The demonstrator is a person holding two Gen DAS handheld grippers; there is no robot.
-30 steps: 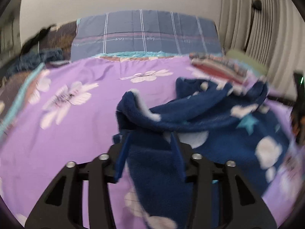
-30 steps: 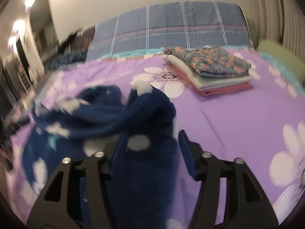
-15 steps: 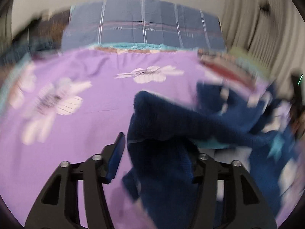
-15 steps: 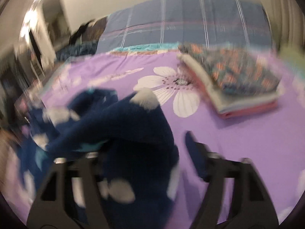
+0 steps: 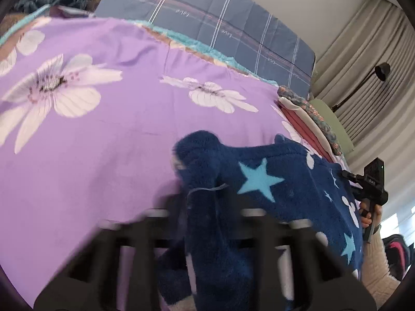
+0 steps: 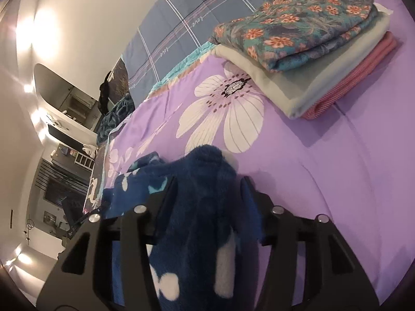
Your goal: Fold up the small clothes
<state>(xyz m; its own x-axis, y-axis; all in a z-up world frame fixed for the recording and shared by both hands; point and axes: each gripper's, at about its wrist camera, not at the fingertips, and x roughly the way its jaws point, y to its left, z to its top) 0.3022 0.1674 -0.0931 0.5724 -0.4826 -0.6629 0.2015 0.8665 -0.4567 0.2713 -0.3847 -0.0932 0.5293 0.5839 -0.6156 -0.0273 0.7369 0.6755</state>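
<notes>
**Fleece Garment Pinched at Both Ends and Lifted Off the Bed**

Since the earlier frames, both tongs have been rolled and carried down and across the bed, and the blue fleece garment (image 5: 272,181), then seen lying rumpled on the purple floral bedsheet (image 5: 103,142), is now seen drawn out between them. The left tongs (image 5: 205,207) are pressed together on one bunched edge of the fleece, though the left wrist view is blurred there. The right tongs (image 6: 207,189) are closing, with a thick fold of the same garment between the pads; the pads appear already to press on it. In the left wrist view the right tool and the person's hand (image 5: 369,213) are seen at the far end of the cloth, so the garment is held by two ends and hangs partly above the sheet.

A stack of folded clothes (image 6: 306,51) is seen lying further up the bed, well apart from the work, near the blue plaid quilt (image 5: 220,20).

The step in hand is judged to be the lift and spread before the first fold. Next, the cloth would need to be pulled taut, laid flat on bare sheet, and smoothed. Slipping of the bulky pile from the pads is the likely risk.
</notes>
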